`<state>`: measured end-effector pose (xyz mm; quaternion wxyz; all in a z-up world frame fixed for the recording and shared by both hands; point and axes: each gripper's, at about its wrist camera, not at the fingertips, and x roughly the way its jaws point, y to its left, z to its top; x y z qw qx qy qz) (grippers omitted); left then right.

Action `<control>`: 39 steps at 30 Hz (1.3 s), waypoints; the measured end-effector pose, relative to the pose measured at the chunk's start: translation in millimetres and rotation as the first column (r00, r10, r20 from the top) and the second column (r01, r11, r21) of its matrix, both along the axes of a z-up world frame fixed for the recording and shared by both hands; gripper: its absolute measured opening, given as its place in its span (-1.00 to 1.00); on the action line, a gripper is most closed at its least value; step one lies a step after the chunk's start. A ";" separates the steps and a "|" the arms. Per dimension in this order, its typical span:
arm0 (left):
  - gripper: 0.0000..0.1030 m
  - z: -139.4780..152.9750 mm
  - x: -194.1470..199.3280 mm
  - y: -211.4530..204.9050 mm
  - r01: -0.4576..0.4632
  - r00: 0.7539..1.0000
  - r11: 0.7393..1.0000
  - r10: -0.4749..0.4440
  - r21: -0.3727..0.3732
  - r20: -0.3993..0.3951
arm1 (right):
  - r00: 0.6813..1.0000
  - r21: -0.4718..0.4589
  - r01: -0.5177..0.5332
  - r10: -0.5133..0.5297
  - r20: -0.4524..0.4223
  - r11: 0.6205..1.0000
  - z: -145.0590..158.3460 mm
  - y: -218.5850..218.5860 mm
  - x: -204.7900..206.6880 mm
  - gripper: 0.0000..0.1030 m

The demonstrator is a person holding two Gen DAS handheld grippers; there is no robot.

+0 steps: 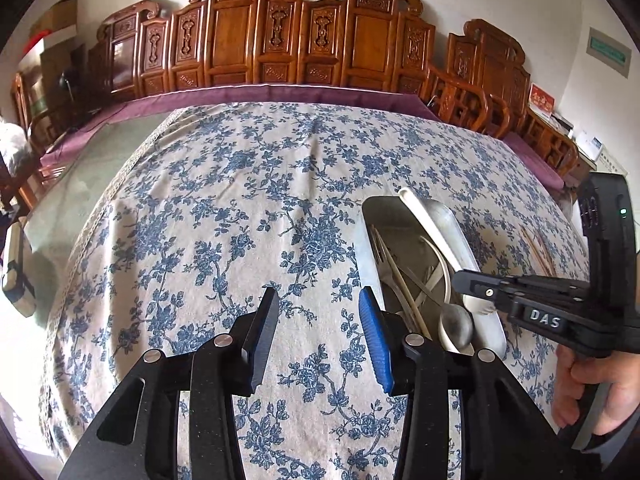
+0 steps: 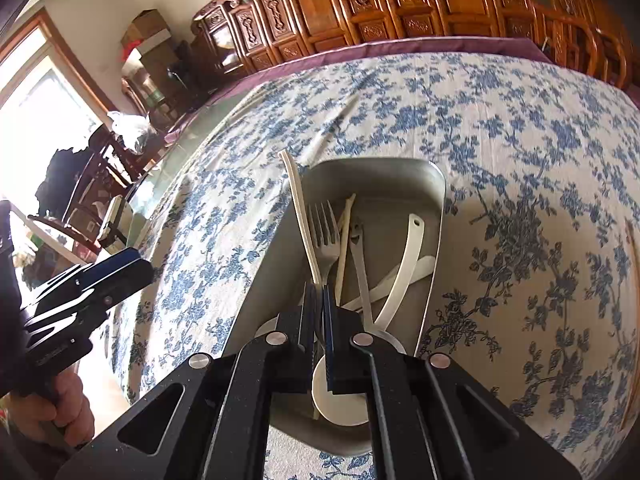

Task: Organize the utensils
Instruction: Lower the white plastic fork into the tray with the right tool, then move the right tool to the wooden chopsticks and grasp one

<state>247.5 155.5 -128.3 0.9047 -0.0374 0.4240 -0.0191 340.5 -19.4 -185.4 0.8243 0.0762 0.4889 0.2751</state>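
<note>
A grey metal tray [image 2: 436,184] on the floral tablecloth holds several utensils: a metal fork [image 2: 325,224], white spoons [image 2: 404,264] and chopsticks [image 2: 345,236]. My right gripper [image 2: 319,292] is over the tray's near end, its jaws closed on a long white utensil handle [image 2: 298,204] that sticks out past the tray's far rim. In the left wrist view the tray [image 1: 366,248] lies to the right, with the right gripper [image 1: 464,280] reaching into it. My left gripper [image 1: 318,300] is open and empty above bare cloth, left of the tray.
The blue floral tablecloth [image 1: 248,184] covers the table, with a purple edge [image 1: 280,94] at the back. Carved wooden chairs [image 1: 280,36] line the far side. Wooden chopsticks [image 1: 538,250] lie on the cloth right of the tray.
</note>
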 end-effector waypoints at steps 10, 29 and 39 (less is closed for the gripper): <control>-0.23 -3.9 -0.2 -4.0 0.008 1.000 1.000 -0.008 0.003 -0.009 | 0.999 -0.027 0.033 -0.034 -0.032 0.999 -24.8 -4.8 6.4 -0.90; -0.05 -1.4 -4.2 -29.4 0.062 0.998 0.998 -0.062 0.018 -0.001 | 0.995 -0.053 -0.039 0.044 0.084 0.998 3.7 -15.7 -3.1 -0.80; 0.05 7.4 -9.9 -43.3 0.085 0.996 0.996 -0.085 0.030 0.016 | 0.989 -0.075 -0.058 0.067 0.132 0.995 15.9 -30.1 -13.9 -0.80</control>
